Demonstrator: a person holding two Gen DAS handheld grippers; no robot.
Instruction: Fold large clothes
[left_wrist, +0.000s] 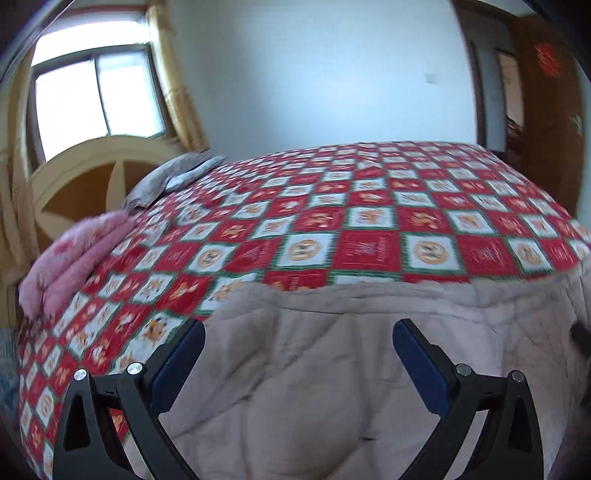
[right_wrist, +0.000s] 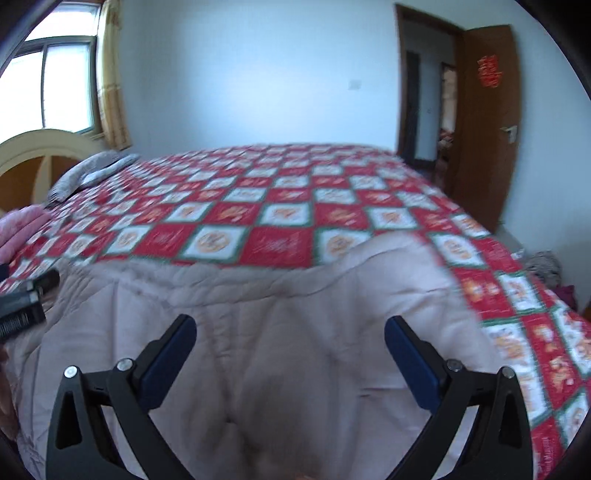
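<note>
Both tools (left_wrist: 297, 343) (right_wrist: 290, 339) open, over beige quilt (left_wrist: 295, 387)

Both views are smeared, so the motifs on the red-and-white checked bedspread (left_wrist: 369, 229) can't be read. The beige quilted garment (right_wrist: 266, 332) runs off the bottom edge. A pink bundle (left_wrist: 74, 258) is blurred, and the left gripper (right_wrist: 26, 299) shows only partly at the frame's side.

The bedspread (right_wrist: 280, 206) is showing a red-and-white check with green borders and orange motifs. The quilt (right_wrist: 280, 332) is showing pale beige. A blanket (left_wrist: 74, 254) is showing pink, a pillow (right_wrist: 92, 171) grey. The tongs (right_wrist: 290, 332) are showing black with blue pads (right_wrist: 166, 354). The door (right_wrist: 487, 122) is showing brown with a red emblem.
</note>
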